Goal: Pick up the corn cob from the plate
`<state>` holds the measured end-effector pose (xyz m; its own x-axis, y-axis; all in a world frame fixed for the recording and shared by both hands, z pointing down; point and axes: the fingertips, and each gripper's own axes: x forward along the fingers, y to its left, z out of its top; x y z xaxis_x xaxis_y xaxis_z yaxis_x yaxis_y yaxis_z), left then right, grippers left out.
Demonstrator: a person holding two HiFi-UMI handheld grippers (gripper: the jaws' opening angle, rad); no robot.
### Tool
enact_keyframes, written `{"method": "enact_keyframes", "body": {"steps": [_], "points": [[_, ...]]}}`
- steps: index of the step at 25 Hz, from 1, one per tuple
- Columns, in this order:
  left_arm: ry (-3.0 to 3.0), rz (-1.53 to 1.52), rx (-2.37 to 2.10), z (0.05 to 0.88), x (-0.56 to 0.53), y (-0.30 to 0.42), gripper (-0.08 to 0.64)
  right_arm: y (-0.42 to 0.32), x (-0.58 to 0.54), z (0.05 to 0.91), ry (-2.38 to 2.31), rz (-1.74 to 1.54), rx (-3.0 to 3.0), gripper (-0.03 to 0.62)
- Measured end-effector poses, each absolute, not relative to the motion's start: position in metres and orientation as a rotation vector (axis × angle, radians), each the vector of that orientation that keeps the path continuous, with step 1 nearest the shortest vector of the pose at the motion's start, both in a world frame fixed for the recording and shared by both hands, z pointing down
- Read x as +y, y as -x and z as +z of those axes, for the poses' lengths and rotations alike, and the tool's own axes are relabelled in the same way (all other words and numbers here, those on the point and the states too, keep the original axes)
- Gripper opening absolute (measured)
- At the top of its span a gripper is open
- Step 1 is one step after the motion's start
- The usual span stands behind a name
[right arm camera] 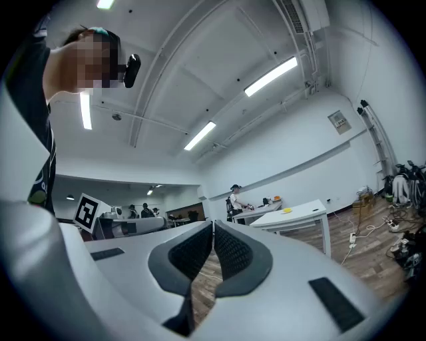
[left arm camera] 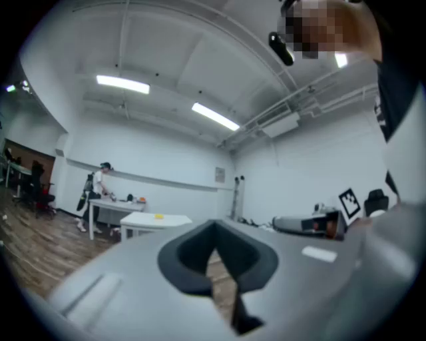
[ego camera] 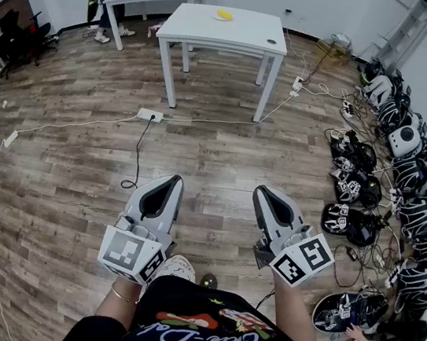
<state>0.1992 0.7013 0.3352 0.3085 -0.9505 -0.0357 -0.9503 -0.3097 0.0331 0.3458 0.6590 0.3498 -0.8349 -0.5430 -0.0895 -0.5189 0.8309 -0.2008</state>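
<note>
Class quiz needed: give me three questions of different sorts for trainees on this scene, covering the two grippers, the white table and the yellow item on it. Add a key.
1. True or false: the left gripper and the right gripper both have their fingers closed together with nothing between them.
2. Multiple choice: the yellow item lies A) on the floor, B) on the white table, C) in the left gripper.
3. Short answer: is either gripper touching the white table?

Key: 1 true; 2 B; 3 no, both are held well short of it, over the wooden floor.
</note>
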Motion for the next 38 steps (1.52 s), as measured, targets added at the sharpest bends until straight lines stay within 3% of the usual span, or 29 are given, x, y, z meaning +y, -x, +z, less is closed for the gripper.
{"method": "enact_keyframes", "body": {"steps": [9,23,30,38], "points": [[-2.501,-0.016,-1.926,0.355,0.623,-0.141,-0.002,-0.296,0.582,0.362,0.835,-0.281,2.854,0.015],[-2.595,-0.058,-1.751,0.35,0.417,0.009,-0.002,-0.139,0.385,0.355,1.012,-0.222,2.794,0.015],[-2.534,-0.063,-1.777,0.366,0.315,0.042,-0.002,-0.119,0.286,0.373,1.088,-0.206,2.841,0.015],[-2.587,-0.056,-1.828,0.343,0.128,0.074,-0.002,-0.091,0.096,0.358,1.055,-0.15,2.804,0.015]]}}
